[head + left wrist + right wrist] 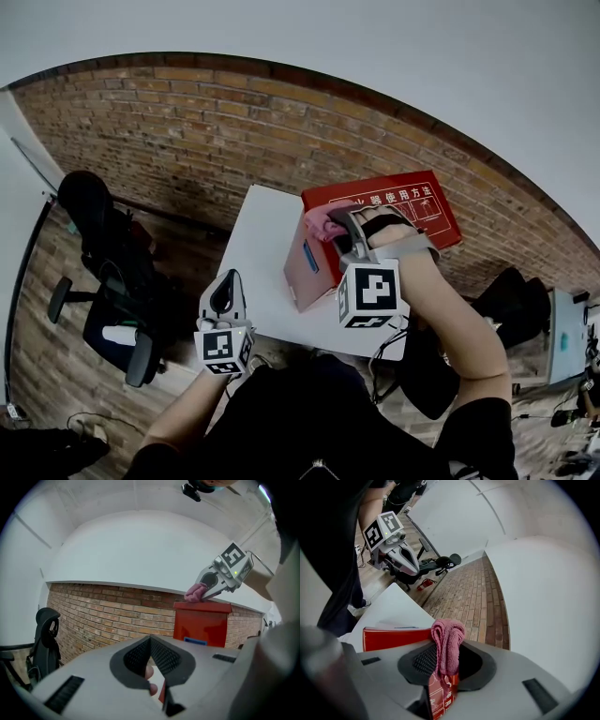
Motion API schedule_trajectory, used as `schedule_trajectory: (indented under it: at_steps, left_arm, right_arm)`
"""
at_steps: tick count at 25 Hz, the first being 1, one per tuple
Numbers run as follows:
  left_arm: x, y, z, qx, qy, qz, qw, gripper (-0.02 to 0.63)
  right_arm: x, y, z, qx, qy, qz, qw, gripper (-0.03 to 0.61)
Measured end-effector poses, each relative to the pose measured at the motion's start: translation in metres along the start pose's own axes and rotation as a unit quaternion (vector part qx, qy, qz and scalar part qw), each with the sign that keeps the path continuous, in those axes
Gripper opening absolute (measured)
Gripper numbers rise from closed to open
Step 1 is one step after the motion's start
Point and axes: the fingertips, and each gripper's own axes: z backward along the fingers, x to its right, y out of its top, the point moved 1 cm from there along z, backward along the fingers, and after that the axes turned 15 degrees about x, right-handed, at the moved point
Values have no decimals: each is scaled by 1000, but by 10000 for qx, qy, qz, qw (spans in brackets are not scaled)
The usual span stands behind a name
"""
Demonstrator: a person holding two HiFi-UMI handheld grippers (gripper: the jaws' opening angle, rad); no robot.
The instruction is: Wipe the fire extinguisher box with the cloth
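The right gripper (445, 663) pinches the pink cloth (447, 644) between its jaws. The cloth bulges out in front of the pads and touches the upper edge of the red fire extinguisher box (393, 638), which is directly under and ahead of these jaws (a printed red face of the box shows just below the pads). The box rests on the white table (262, 253).

The left gripper (151, 660) has its jaws pressed together, with nothing between them. Ahead of its jaws, well apart, is the red end of the box, with the cloth at its top edge. Nothing stands between them. To the left of these jaws is a black office chair (44, 639). A brick wall (108, 616) runs behind the box.
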Motion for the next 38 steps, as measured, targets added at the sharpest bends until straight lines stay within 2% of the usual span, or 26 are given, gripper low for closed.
schedule_trajectory:
  at_steps: [10, 18, 38]
  left_arm:
    - [4, -2, -1, -18, 409, -43, 9992, 29]
    - [22, -6, 1, -90, 599, -117, 9981, 29]
    - [57, -4, -10, -72, 744, -302, 9967, 29]
  right_arm:
    - [3, -8, -2, 310, 36, -112, 9995, 106]
    - [2, -38, 6, 354, 24, -107, 9993, 106]
    - [2, -97, 21, 460, -46, 22, 9989, 106]
